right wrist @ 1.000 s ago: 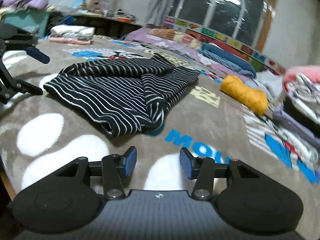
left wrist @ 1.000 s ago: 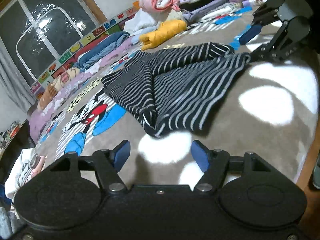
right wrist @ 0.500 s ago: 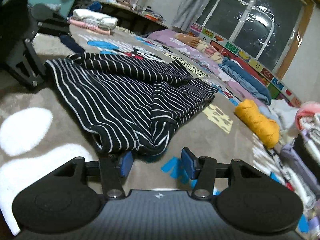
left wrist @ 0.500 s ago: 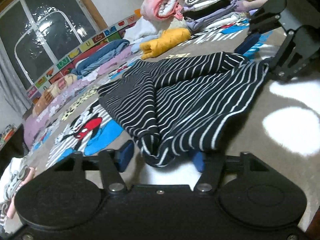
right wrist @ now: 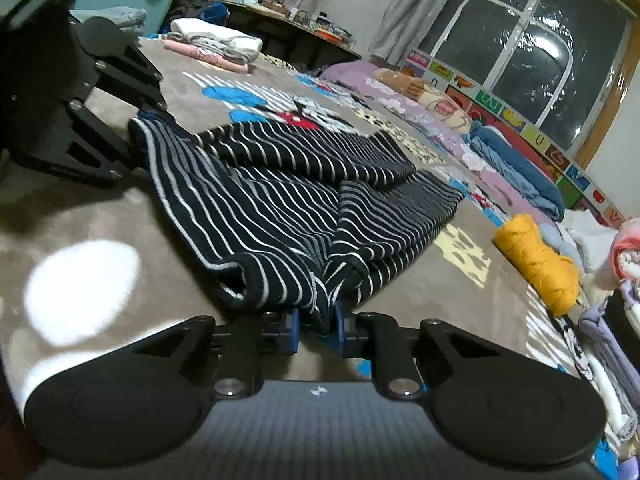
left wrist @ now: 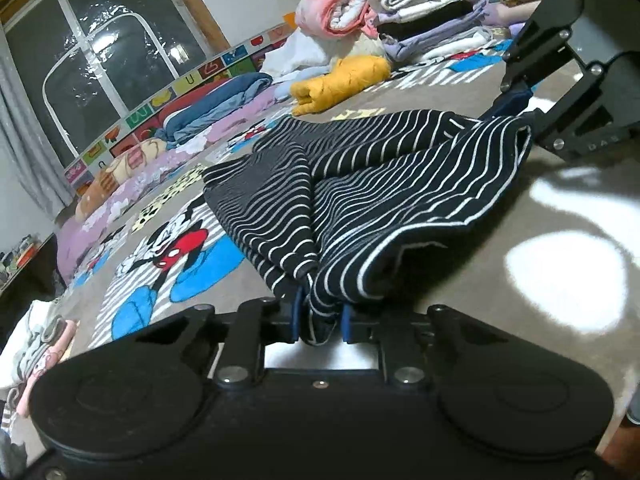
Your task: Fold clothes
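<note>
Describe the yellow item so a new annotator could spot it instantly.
Start at the big cartoon-mouse rug covering the floor, then go past the black-and-white striped garment toward the stacks of folded laundry. The rolled mustard-yellow garment lies on the rug alone; nothing else nearby is that solid yellow.

The right gripper [left wrist: 516,100] body carries embossed lettering reading "DAS" in the left wrist view. The alphabet panel border [right wrist: 536,140] below the window shows a legible "U". Remaining panel characters are not legible.
</note>
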{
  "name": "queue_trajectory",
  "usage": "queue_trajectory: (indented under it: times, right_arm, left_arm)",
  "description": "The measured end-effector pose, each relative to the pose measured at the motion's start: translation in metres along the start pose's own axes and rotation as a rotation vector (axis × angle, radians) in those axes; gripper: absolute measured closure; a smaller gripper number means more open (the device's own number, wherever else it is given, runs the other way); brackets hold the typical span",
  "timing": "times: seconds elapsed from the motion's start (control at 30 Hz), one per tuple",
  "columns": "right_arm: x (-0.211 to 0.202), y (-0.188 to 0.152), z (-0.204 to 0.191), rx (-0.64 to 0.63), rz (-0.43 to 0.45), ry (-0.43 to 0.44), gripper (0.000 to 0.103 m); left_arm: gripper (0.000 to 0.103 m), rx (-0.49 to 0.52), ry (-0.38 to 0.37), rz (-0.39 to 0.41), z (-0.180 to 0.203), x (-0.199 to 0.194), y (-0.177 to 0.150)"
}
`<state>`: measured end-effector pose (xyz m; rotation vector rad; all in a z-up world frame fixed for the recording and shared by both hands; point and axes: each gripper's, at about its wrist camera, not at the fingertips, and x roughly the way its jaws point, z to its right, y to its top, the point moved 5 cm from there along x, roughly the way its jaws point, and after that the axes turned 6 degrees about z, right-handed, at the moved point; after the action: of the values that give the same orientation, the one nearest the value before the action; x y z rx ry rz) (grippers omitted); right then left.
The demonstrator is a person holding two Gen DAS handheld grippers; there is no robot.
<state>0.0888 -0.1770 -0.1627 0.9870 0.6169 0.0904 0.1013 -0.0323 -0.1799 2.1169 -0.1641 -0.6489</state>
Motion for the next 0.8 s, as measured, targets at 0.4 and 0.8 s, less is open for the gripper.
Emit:
queue_trajectory:
  times: [0.4,0.8]
  right_arm:
    - [-0.074,0.004,-0.022,0.022,0.036,0.013,0.085]
    - [-0.138,0.025,-0.011,0.193,0.138,0.011,0.084]
  left_arm:
    - [0.088,0.046,-0.029,0.023,0.028,-0.090,0.015]
    - [0.087,-0.146,-0.093,0.080,0.002,-0.112,0.044]
